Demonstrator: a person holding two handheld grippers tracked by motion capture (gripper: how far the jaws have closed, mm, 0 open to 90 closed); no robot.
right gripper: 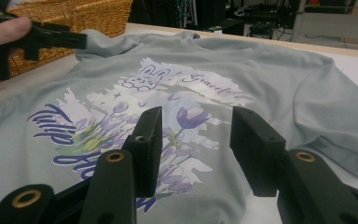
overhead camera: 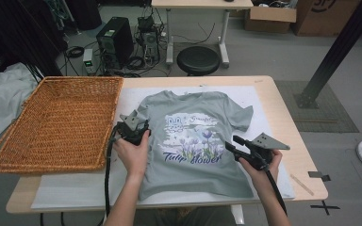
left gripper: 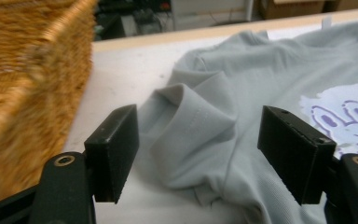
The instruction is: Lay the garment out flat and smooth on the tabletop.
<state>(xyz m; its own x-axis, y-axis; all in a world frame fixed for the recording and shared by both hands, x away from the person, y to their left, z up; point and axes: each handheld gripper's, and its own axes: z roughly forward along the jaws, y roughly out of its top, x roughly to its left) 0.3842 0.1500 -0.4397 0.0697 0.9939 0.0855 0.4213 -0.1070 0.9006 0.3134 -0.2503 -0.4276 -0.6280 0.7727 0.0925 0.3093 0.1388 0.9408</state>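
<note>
At your far left stands the shallow woven wicker basket (overhead camera: 56, 123), holding nothing; just beside it your left gripper (overhead camera: 133, 126) sits with jaws spread wide around the bunched sleeve (left gripper: 193, 135), gripping nothing. The grey short-sleeved cotton T-shirt with a tulip print (overhead camera: 193, 141) lies face up and nearly flat on the white mat (overhead camera: 75, 190), so folding appears barely begun. Your right gripper (overhead camera: 232, 145) hovers half open and unloaded over the shirt's right side.
</note>
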